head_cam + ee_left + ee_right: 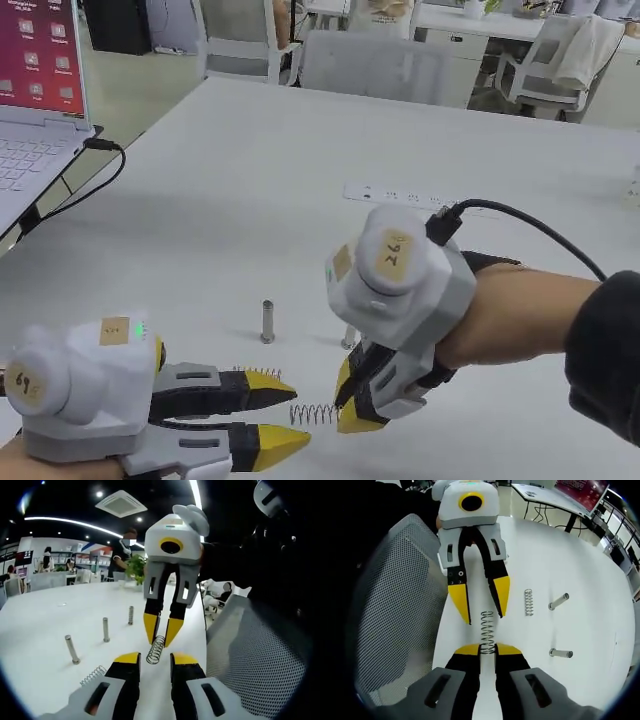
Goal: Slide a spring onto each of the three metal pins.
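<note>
White table: right claw, tagged perhaps "26", pinches a spring.

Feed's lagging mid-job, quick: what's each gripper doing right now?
Left gripper: open, gripping nothing.
Right gripper: shut on one end of a spring.

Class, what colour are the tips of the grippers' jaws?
Yellow, clearest on the left gripper in the right gripper view.
</note>
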`<action>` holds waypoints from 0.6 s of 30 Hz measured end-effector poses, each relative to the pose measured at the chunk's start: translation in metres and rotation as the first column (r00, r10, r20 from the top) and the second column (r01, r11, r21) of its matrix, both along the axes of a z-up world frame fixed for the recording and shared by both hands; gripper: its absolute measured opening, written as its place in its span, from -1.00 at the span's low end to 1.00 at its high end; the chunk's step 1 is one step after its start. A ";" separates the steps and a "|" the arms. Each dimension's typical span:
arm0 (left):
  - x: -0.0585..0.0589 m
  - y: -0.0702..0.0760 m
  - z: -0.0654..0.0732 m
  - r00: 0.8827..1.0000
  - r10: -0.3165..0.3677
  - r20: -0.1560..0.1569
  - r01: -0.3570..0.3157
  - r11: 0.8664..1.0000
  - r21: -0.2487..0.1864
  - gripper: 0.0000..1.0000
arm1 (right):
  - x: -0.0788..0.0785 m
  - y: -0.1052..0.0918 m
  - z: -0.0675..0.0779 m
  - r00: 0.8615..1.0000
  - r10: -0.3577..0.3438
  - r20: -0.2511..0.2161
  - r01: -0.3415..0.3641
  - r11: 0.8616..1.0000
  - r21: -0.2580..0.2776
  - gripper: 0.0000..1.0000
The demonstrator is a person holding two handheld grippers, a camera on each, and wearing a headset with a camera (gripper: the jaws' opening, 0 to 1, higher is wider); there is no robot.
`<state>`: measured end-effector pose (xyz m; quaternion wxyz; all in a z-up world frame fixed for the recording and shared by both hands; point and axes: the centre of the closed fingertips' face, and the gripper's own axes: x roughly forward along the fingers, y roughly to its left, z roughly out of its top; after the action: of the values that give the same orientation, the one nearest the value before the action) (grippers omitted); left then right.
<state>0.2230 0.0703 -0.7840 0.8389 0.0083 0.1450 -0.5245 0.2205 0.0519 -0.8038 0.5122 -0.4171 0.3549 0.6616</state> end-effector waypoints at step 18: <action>-0.004 -0.003 -0.002 1.000 -0.025 -0.007 0.025 1.000 0.004 -0.94 | -0.005 0.000 0.001 0.999 0.040 0.005 -0.040 0.999 0.003 -0.84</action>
<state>0.2192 0.0670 -0.7860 0.8318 0.0099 0.1491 -0.5346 0.2156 0.0517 -0.8028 0.5002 -0.4251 0.3441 0.6713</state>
